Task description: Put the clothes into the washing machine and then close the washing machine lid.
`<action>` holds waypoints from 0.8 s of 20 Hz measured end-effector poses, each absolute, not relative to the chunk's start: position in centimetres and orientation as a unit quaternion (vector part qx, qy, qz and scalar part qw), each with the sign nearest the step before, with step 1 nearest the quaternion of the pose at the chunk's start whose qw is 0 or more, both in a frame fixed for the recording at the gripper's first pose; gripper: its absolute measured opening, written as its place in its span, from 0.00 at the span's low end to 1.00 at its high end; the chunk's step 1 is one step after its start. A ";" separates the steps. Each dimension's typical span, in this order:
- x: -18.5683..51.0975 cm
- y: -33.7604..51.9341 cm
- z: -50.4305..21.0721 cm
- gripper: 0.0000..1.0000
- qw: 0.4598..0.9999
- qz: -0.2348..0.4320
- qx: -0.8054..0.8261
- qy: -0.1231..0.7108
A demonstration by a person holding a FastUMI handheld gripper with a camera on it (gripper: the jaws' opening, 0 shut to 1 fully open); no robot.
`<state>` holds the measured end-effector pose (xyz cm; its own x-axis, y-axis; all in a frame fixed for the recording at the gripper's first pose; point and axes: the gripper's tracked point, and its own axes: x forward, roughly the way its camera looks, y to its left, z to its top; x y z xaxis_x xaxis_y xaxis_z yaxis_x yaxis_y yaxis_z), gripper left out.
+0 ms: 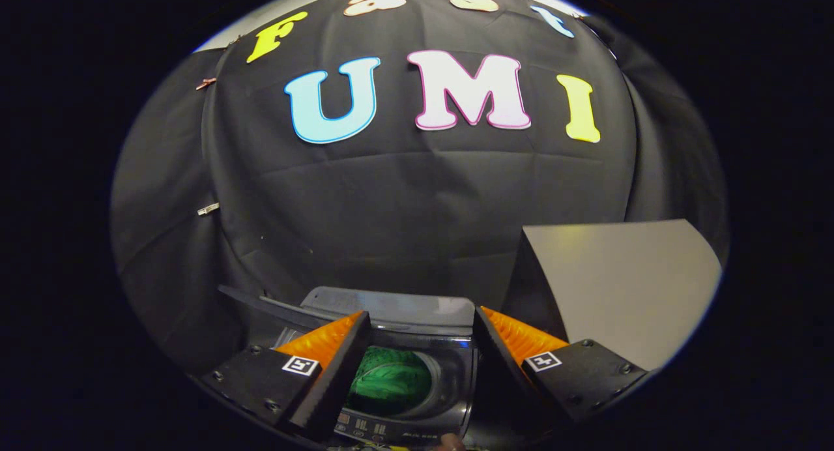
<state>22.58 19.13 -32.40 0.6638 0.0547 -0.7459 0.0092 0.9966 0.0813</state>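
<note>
**Mia:** What is the gripper [417, 347] doing?

**Ben:** Its two fingers are spread wide apart. Nothing is between them, so it holds nothing.

**Mia:** Where are the clothes?

**Ben:** Look down between the fingers. The green clothes [389, 380] sit in the round tub of the washing machine [404, 425]. They look soft and crumpled, like a squishy ball. I think they are light and floppy.

**Mia:** So what is left to grab?

**Ben:** The lid [391, 304]. It stands open just beyond the fingers, at the back of the washing machine. It looks flat, hard and smooth, maybe a bit slippery. I would take it by its top edge and tip it down gently.

**Mia:** And that pale thing?

**Ben:** A big box [619, 281], beyond the right finger. It has flat sides and sharp corners.
</note>
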 end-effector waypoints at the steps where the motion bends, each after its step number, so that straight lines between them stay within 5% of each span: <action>1: 21.8 19.4 -32.8 0.99 0.905 0.012 0.050 0.422; 16: 18.8 19.0 -27.2 0.99 0.925 0.038 0.032 0.377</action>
